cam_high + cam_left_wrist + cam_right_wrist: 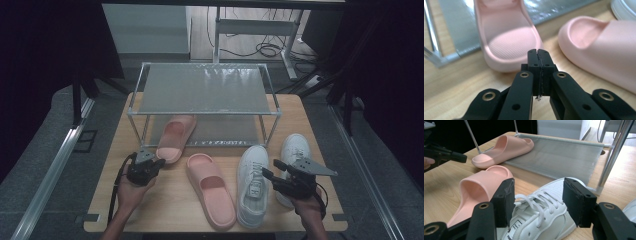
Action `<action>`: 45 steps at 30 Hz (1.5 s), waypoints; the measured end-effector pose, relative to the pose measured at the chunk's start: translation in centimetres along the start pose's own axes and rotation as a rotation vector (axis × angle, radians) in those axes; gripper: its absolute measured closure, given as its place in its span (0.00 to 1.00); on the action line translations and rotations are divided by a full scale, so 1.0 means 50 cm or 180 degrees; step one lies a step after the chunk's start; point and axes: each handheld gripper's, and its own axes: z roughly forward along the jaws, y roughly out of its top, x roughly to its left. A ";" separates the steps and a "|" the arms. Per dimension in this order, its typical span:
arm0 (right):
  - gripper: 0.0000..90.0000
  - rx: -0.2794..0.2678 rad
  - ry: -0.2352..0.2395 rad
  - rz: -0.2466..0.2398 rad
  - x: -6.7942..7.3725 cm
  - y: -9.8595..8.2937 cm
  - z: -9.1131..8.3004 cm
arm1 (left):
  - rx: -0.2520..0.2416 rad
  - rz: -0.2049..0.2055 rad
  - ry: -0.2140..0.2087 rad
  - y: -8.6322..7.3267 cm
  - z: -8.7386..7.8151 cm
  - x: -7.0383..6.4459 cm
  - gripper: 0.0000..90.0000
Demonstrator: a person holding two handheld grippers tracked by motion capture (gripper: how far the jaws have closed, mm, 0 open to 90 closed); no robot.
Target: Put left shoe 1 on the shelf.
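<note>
Two hand-held grippers work at putting shoes onto a low metal rack on a wooden table.

The right gripper [270,170] has its jaws spread wide on either side of the laced top of the left white sneaker [252,186], gripping nothing yet. The left gripper [539,55] has its jaws pressed together, empty, just short of the heel of the far pink slide [175,137], which lies partly on the rack [205,112] and its lower shelf. The near pink slide [212,190] and right white sneaker [295,150] rest on the table [120,150]. The step in hand seems to be grasping the sneaker; next the jaws must lower and close on it.
</note>
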 end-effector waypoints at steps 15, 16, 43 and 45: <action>0.48 0.0021 0.0020 -0.0037 0.007 0.001 0.006 | 0.0109 -0.0038 0.0004 -0.031 0.013 0.000 1.00; 0.48 0.0021 0.0021 -0.0037 0.007 0.001 0.006 | 0.0121 -0.0031 0.0015 -0.030 0.019 0.000 1.00; 0.48 0.0026 0.0020 -0.0032 0.005 0.001 0.007 | 0.0210 -0.0025 0.0024 -0.004 0.066 0.001 1.00; 0.48 0.0026 0.0018 -0.0034 0.006 0.001 0.007 | 0.0210 -0.0031 0.0019 -0.002 0.068 0.001 1.00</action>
